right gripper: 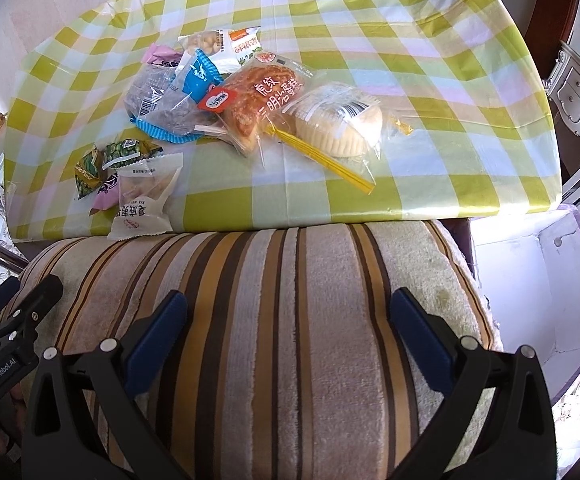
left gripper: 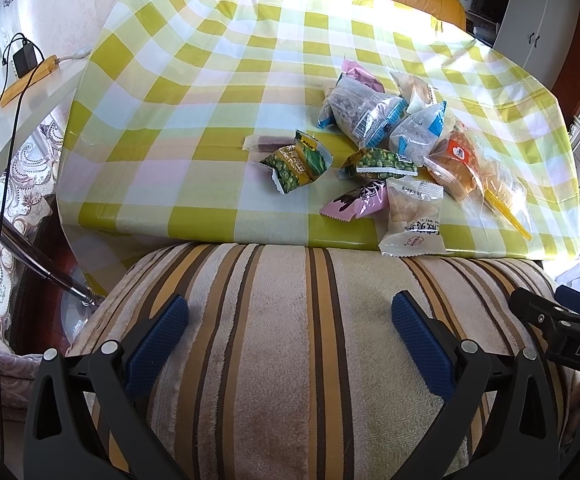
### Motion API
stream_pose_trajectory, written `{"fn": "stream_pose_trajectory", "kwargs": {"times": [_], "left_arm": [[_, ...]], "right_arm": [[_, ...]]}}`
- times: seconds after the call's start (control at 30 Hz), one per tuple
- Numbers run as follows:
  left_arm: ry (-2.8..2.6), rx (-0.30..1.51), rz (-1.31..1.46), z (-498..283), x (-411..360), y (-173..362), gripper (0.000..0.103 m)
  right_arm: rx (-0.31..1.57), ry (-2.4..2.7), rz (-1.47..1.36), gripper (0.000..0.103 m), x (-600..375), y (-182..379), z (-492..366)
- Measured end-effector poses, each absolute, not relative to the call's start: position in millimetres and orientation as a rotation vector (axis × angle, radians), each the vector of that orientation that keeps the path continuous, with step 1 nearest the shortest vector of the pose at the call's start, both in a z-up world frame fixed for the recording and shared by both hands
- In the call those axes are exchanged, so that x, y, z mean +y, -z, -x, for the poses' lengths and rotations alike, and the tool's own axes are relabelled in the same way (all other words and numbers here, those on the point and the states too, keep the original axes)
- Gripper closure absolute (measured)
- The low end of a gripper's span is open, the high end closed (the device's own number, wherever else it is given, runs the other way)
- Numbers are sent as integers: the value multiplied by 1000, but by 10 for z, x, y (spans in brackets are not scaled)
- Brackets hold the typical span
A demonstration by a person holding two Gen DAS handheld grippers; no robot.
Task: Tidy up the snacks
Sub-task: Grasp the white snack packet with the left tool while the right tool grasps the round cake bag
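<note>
Holding both grippers, left gripper [left gripper: 290,322] and right gripper [right gripper: 290,318], spread wide and empty, you hover above a striped cushion [left gripper: 290,360]. At twelve o'clock on the checked tablecloth [left gripper: 170,100] lie two green packets [left gripper: 296,162], two pink [left gripper: 356,200], two blue-edged [left gripper: 364,114].

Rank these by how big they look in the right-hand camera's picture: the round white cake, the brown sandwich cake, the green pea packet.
1. The brown sandwich cake and the round white cake look about alike, so I won't rank them; they also lie at a similar distance.
2. The green pea packet is clearly smallest.
</note>
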State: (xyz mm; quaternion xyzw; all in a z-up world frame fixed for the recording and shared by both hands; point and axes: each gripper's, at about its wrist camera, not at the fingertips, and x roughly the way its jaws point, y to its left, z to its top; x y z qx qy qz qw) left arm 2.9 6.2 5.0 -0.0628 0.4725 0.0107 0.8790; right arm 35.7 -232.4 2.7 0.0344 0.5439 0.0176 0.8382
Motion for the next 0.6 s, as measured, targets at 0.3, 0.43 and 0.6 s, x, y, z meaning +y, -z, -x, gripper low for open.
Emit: {"fn": "stream_pose_trajectory", "kwargs": {"times": [0.3,0.43,0.6], "left_arm": [[150,985,187,-276,-130,-130,25],[236,1036,228,-472,-282,-74,32],[283,1106,296,-695,-371,40,38]], "right_arm": [[1142,-168,15,1,-2350,-124,-523],[1092,-179,71,1,-2440,-232,-711],[1064,-180,186,1,-2527,-206,-1047]]}}
